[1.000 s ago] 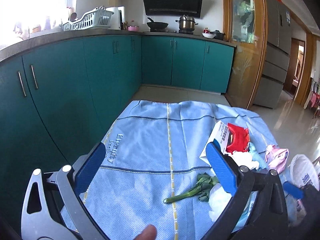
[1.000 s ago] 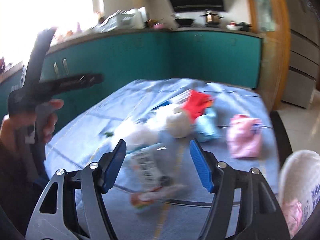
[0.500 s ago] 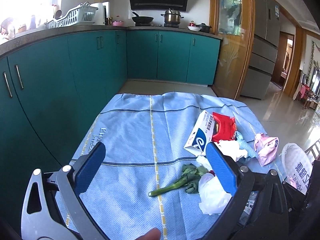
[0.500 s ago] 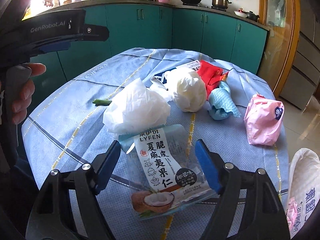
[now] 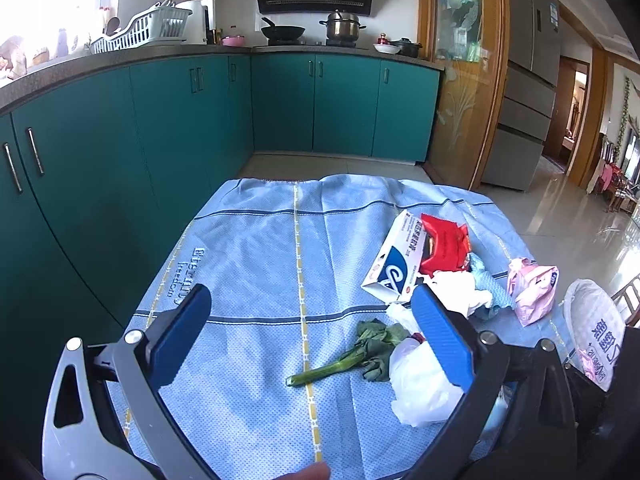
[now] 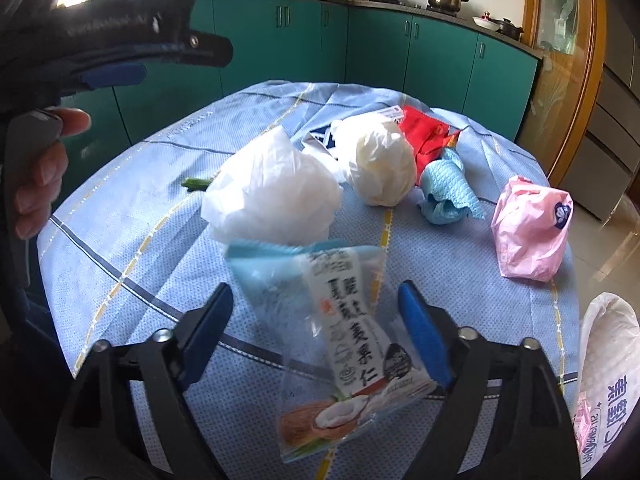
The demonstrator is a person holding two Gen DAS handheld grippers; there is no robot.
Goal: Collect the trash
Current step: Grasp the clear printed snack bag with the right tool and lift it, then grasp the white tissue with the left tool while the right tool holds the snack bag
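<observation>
Trash lies scattered on the blue-clothed table (image 6: 132,264). Right tool (image 6: 316,320) stands with jaws apart around a coconut snack packet (image 6: 340,344), having just opened wider and eased back slightly. Left tool (image 5: 308,332) gapes empty above a green vegetable stalk (image 5: 352,360).

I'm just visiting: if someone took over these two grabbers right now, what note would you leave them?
Left gripper: open, empty, above the tablecloth.
Right gripper: open, jaws just closing around the snack packet, not gripping yet.
On the table: white plastic bag, paper ball, blue rag, pink wrapper, red packet, box, vegetable stalk.
Done: none of it picked up yet.
Left: grip the packet, then clear the rest.
</observation>
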